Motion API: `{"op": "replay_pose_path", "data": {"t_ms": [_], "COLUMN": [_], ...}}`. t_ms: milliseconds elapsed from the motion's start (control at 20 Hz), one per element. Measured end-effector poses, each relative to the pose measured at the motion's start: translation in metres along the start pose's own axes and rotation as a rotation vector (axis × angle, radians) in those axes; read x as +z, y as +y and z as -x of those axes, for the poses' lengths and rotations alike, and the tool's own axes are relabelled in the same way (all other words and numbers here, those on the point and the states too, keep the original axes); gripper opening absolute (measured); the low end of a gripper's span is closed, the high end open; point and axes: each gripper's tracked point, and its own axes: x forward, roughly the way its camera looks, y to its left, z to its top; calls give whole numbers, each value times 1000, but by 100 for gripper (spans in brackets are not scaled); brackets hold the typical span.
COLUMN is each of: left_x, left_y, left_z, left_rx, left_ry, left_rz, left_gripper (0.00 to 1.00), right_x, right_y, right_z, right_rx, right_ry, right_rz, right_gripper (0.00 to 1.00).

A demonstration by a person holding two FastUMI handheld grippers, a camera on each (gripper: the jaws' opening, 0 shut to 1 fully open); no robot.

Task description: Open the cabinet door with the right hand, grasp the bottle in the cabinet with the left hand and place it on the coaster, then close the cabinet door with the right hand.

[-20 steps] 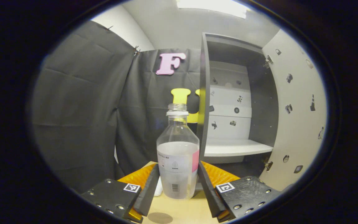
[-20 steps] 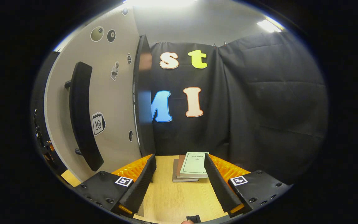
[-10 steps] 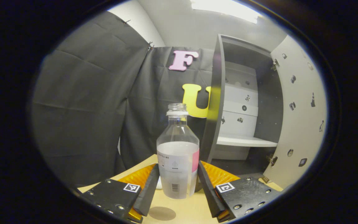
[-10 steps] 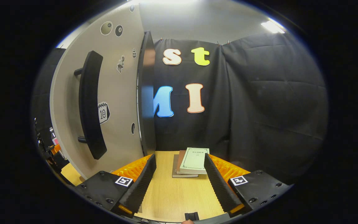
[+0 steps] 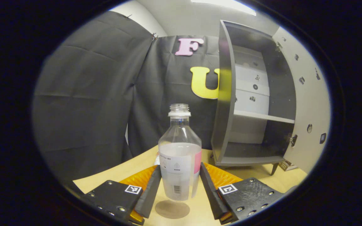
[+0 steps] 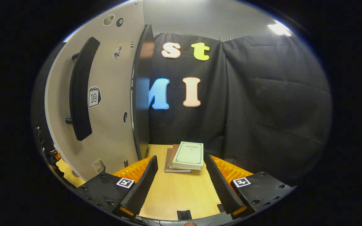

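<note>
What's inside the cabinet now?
In the left gripper view the cabinet stands open with a white shelf. No items sit on the visible shelf or floor. The bottle is out, held in the left gripper. The upper compartment's floor is hidden.

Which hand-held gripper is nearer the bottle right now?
Left. The left hand-held gripper has the bottle clamped between its fingers, above the table. The right hand-held gripper is open beside the cabinet door, facing a stack of books.
</note>
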Motion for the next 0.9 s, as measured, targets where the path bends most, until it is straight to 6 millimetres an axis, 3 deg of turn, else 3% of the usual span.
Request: {"op": "replay_pose_path", "data": {"t_ms": [200,350,500,550,600,900], "left_x": [-47,-71,-82,-84,-87,-93], "left_y": [9,18,22,23,24,20], "left_z": [-8,-12,-14,-15,-14,-12], "left_rx": [38,60,82,88,91,92], "left_ry": [73,120,132,133,137,137], "left_rz": [-24,-14,0,6,11,2], "left_gripper": [73,74,72,72,73,74], "right_x": [-9,-12,-11,-10,-8,-12], "right_y": [1,2,1,1,0,2], "right_z": [-8,-11,-13,-14,-13,-15], "right_rx": [5,8,8,7,5,7], "right_ry": [23,36,36,34,34,35], "right_rz": [4,27,39,40,40,36], "right_gripper": [98,99,99,94,98,98]}}
